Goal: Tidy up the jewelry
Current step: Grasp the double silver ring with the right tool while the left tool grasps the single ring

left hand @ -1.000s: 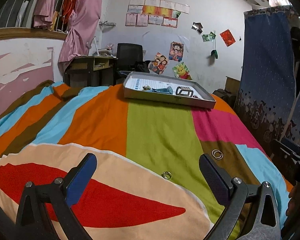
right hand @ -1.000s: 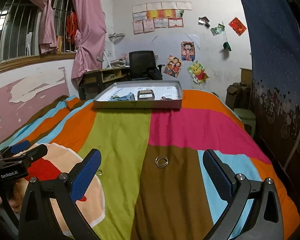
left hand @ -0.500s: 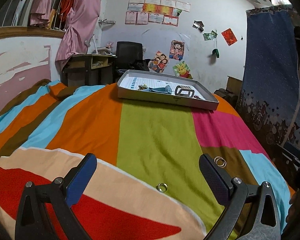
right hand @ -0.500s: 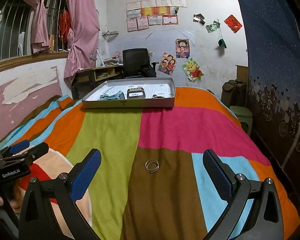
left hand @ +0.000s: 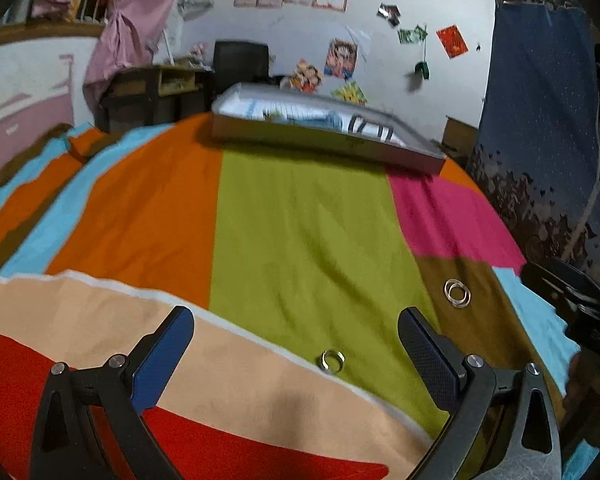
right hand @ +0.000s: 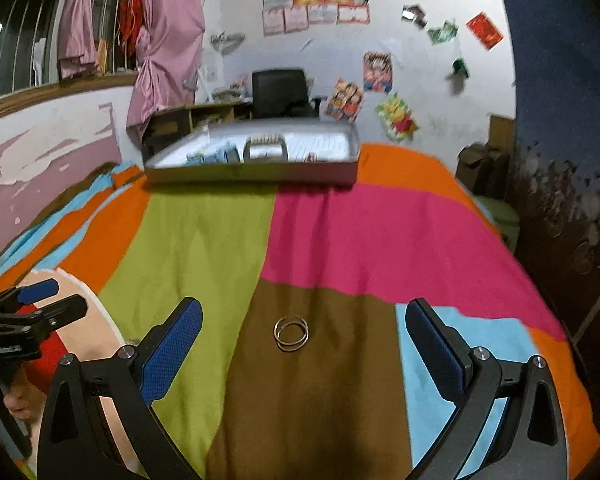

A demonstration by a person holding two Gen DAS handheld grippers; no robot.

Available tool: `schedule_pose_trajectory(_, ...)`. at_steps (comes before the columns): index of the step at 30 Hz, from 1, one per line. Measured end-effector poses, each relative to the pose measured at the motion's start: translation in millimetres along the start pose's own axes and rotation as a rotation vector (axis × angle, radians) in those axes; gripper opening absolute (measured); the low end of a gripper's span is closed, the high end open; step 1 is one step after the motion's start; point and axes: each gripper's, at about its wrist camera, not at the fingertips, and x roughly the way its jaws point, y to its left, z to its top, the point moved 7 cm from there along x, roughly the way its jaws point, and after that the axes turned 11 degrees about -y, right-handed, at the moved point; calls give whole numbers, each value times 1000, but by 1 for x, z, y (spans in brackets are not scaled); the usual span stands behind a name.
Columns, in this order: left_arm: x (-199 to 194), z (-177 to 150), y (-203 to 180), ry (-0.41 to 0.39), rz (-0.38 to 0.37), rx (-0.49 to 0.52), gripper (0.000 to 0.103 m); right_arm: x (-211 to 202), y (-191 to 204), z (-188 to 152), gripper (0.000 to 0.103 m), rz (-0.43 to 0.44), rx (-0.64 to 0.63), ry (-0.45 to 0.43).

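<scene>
— While both views have crept forward since half a second ago, what changed?
— The striped bedspread (right hand: 204, 240) fills more frame; the tray (right hand: 252, 172) stays upper centre.
— Grippers?
— Left gripper (left hand: 296, 364) and right gripper (right hand: 300, 352) spread, empty; paired rings (right hand: 291, 333) centre, small ring (left hand: 332, 360) lower centre

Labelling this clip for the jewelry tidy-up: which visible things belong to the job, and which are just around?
Job: small ring; pair of thin rings; grey tray; left gripper and right gripper, both open.
Just around: striped bedspread; black chair; pink curtain; wall posters.
</scene>
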Motion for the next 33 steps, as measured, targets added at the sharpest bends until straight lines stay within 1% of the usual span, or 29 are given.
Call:
schedule_pose_trajectory(3, 5, -9, 1, 39, -35, -20, 100, 23, 2, -11, 100, 54, 5, 54)
schedule_pose_trajectory(5, 10, -15, -2, 65, -66, -21, 90, 33, 5, -17, 97, 81, -2, 79)
schedule_pose_trajectory(6, 14, -18, -5, 86, -88, -18, 88, 40, 7, -20, 91, 98, -8, 97)
schedule_pose_trajectory(7, 17, -22, -7, 103, -104, -15, 83, 47, 8, -24, 84, 113, -11, 118)
schedule_pose_trajectory(8, 20, -25, -9, 117, -119, -12, 77, 51, 9, -27, 81, 119, -13, 129)
schedule_pose_trajectory(9, 25, -28, -11, 137, -137, -9, 74, 58, 9, -31, 77, 130, -13, 150)
schedule_pose_trajectory(11, 32, -35, -16, 172, -169, -4, 64, 69, 9, -35, 72, 149, -1, 180)
schedule_pose_trajectory(12, 36, -39, -19, 192, -185, 0, 61, 73, 10, -38, 69, 159, 7, 191)
schedule_pose_trajectory(14, 43, -47, -24, 230, -202, 10, 54, 82, 11, -43, 66, 171, 13, 216)
schedule_pose_trajectory(16, 49, -53, -27, 258, -204, 17, 53, 87, 13, -46, 60, 178, 12, 231)
schedule_pose_trajectory(18, 53, -55, -27, 269, -205, 9, 50, 93, 17, -53, 56, 182, 12, 254)
schedule_pose_trajectory(21, 53, -56, -26, 271, -207, -7, 46, 97, 23, -56, 51, 187, 7, 263)
schedule_pose_trajectory(24, 53, -57, -27, 274, -212, -10, 45, 99, 34, -60, 50, 200, -17, 272)
schedule_pose_trajectory(26, 53, -57, -28, 277, -216, -4, 45, 99, 43, -63, 44, 209, -41, 278)
schedule_pose_trajectory(27, 54, -57, -29, 278, -217, -1, 44, 99, 50, -66, 38, 221, -53, 285)
schedule_pose_trajectory(28, 54, -57, -30, 279, -218, 1, 44, 98, 54, -67, 36, 224, -62, 287)
schedule_pose_trajectory(31, 57, -57, -29, 286, -213, -7, 39, 97, 60, -68, 35, 222, -74, 282)
schedule_pose_trajectory(33, 56, -58, -24, 290, -210, -15, 37, 96, 59, -68, 29, 219, -64, 279)
